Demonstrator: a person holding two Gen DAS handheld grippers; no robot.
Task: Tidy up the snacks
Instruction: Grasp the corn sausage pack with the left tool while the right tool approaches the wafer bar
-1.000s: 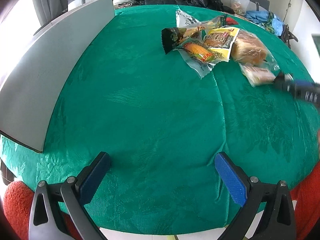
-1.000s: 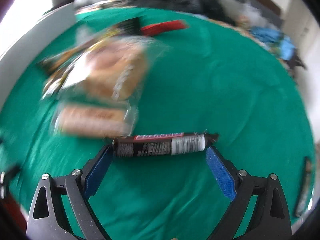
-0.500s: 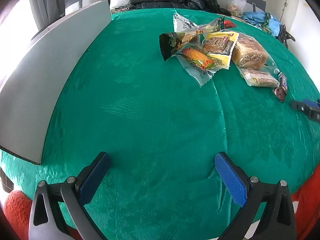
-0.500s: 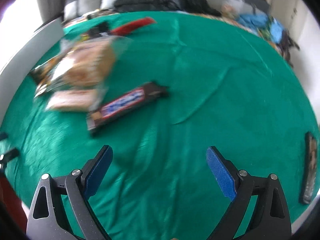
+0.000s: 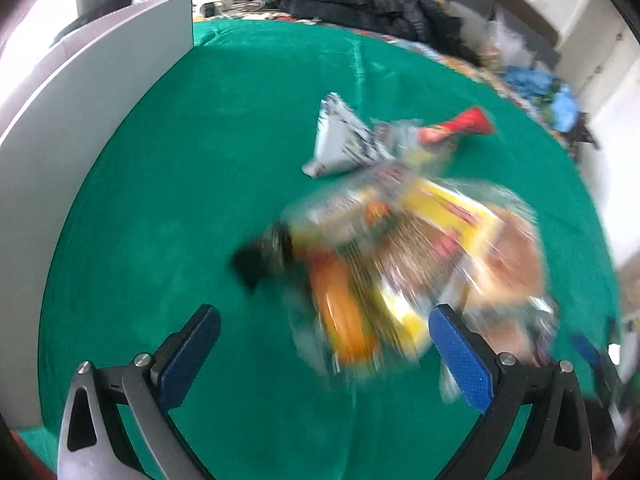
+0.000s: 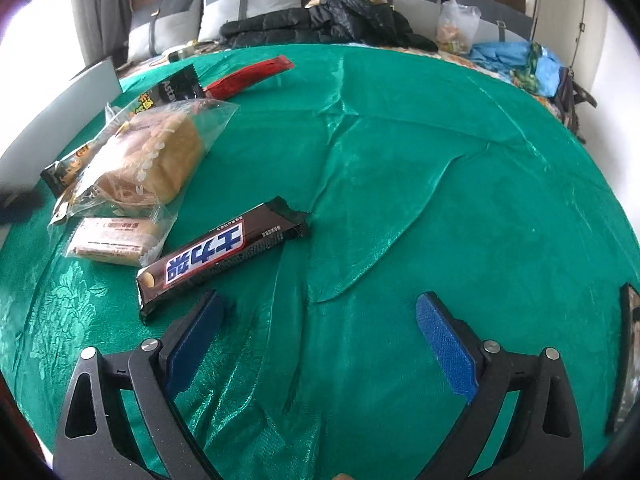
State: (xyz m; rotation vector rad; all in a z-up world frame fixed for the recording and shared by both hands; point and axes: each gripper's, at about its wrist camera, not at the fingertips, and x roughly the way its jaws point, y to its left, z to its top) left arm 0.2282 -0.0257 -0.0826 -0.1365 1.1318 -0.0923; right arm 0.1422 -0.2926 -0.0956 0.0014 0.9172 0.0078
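A heap of snack packs (image 5: 404, 264) lies on the green cloth, blurred in the left wrist view; an orange pack (image 5: 348, 320) is nearest. My left gripper (image 5: 326, 354) is open and empty, close over the heap's near edge. In the right wrist view a brown chocolate bar (image 6: 224, 256) lies beside a bagged bread loaf (image 6: 156, 156) and a small pink wafer pack (image 6: 112, 240). A red stick pack (image 6: 248, 76) lies behind. My right gripper (image 6: 320, 344) is open and empty, just right of the bar.
A grey board (image 5: 80, 152) stands along the table's left edge. Black coats (image 6: 328, 24) and bags lie on the sofa behind. Another dark bar (image 6: 630, 356) lies at the table's right edge. The green tablecloth (image 6: 460, 184) is wrinkled.
My left gripper has moved fast forward and right, up to the snack heap. My right gripper let go of the chocolate bar, which now lies on the cloth, and drew back.
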